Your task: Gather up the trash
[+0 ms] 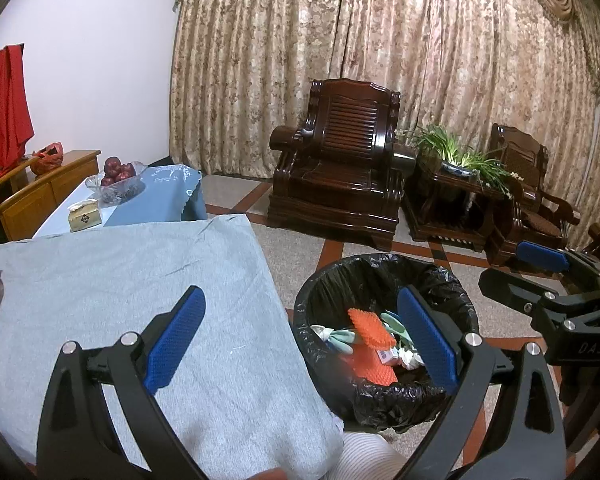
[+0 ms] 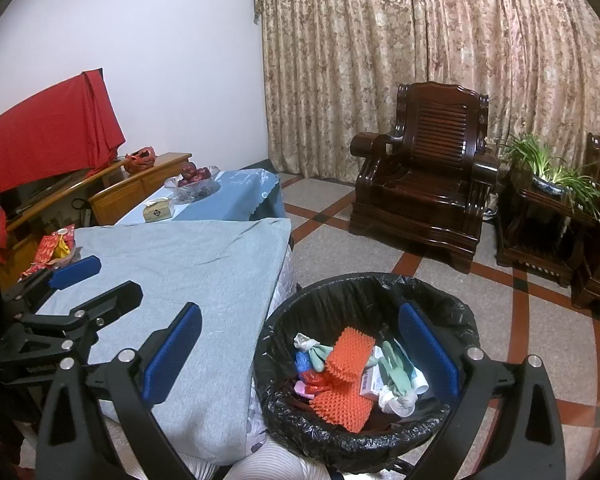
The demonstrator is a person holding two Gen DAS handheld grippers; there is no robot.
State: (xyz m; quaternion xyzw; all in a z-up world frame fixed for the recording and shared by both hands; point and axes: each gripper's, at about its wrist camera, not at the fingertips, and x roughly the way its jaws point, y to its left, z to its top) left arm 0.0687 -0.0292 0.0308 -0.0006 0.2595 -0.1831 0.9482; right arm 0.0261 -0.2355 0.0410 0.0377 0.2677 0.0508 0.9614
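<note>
A round trash bin [image 2: 364, 436] lined with a crinkled black bag [image 1: 384, 396] stands on the speckled floor [image 2: 496, 292] just right of the cloth-covered counter [image 2: 188, 280]. Inside lies a mixed heap: a bright orange spiked mat [image 2: 346, 380] folded across the middle, pale green rubber gloves [image 2: 392, 364], a small white carton with a barcode [image 2: 370, 386], a crumpled scrap of blue wrapper [image 2: 302, 360] and bits of red and pink packaging [image 2: 312, 382]. The bag's rim is rolled loosely over the bin's edge.

The right claw [image 2: 300, 360] hangs above the bin's near left side, its blue-padded fingers spread wide and holding nothing. The left claw [image 1: 304, 340] is likewise wide and empty, one finger over the grey cloth, the other over the bin. Each claw shows at the edge of the other's view.

On the counter's far left sits a bowl of red and yellow snack packets [image 2: 56, 248]. Beyond, a second table with a blue cloth [image 2: 236, 196] carries a glass dish of dark red fruit [image 2: 194, 178] and a tissue box [image 2: 158, 210]. A carved dark wooden armchair [image 2: 424, 176] stands before patterned curtains [image 2: 440, 60], with a potted plant [image 2: 548, 168] on a side stand to its right.
</note>
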